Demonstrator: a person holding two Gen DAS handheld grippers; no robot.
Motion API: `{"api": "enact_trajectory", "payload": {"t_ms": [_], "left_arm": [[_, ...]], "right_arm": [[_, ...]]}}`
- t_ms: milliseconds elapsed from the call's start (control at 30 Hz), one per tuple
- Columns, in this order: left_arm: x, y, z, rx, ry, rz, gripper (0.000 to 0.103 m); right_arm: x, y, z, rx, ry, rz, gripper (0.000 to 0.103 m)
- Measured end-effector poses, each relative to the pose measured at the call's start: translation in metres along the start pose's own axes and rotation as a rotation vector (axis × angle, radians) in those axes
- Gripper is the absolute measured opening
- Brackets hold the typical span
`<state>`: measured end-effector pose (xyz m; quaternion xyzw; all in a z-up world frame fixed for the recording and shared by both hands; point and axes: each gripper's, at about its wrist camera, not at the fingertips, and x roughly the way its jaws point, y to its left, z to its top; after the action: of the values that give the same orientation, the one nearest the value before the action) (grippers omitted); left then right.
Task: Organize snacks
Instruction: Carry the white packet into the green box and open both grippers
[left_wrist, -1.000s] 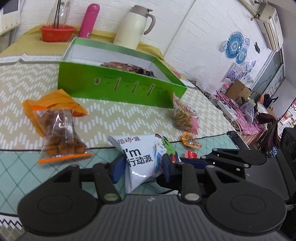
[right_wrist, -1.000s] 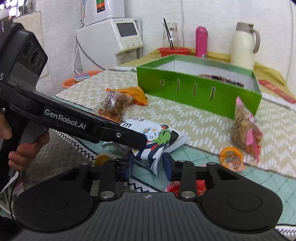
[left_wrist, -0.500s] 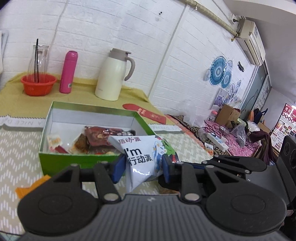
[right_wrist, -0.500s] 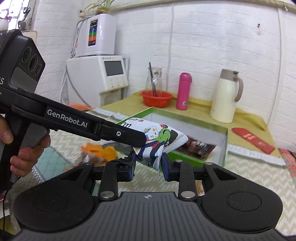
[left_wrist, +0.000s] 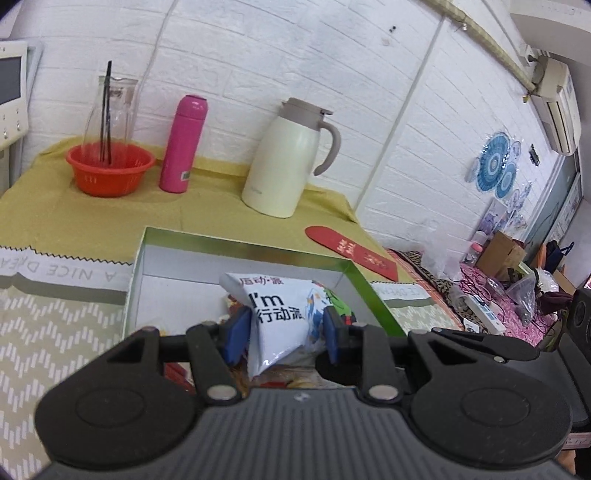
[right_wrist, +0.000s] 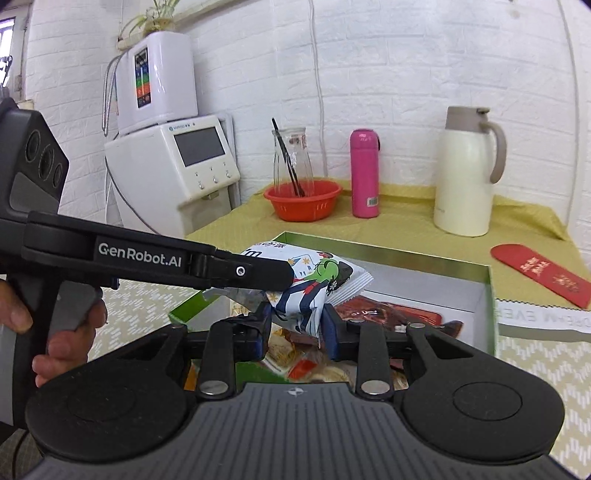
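Both grippers have carried the white snack bag (left_wrist: 280, 314) from the table to above the green box (left_wrist: 354, 280). Left view: left gripper (left_wrist: 284, 328) jaws clamp its near end, box directly below. Right view: right gripper (right_wrist: 293, 326) jaws pinch the bag's (right_wrist: 314, 284) lower corner, its long axis running left-right, over snacks already in the box (right_wrist: 489, 295).

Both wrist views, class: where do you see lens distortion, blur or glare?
Left wrist view: the wall's brick lines bow and the corners go black, fisheye distortion; the snack bag is sharp, with glare on its lower foil. Right wrist view: the same bowing; the white dispenser leans; the box's contents just past the jaws look soft.
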<state>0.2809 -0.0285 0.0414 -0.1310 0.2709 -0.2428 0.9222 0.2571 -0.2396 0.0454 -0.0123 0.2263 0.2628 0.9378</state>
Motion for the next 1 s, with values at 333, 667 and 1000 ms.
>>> {"api": "enact_trajectory", "payload": {"t_ms": [333,667,1000], "left_arm": [[0.022,0.030,0.007,-0.044,-0.020,0.121,0.082],[0.007,0.025,0.007,-0.040,-0.061,0.230,0.087],[-0.027,0.005,0.000,0.011,-0.089,0.230,0.087]], "right_arm": [[0.053,0.009,0.006,-0.158,0.102,-0.053,0.081],[0.040,0.020,-0.002,-0.266,0.075,-0.085,0.103],[-0.001,0.030,0.003,-0.236,0.005,-0.084,0.103]]}}
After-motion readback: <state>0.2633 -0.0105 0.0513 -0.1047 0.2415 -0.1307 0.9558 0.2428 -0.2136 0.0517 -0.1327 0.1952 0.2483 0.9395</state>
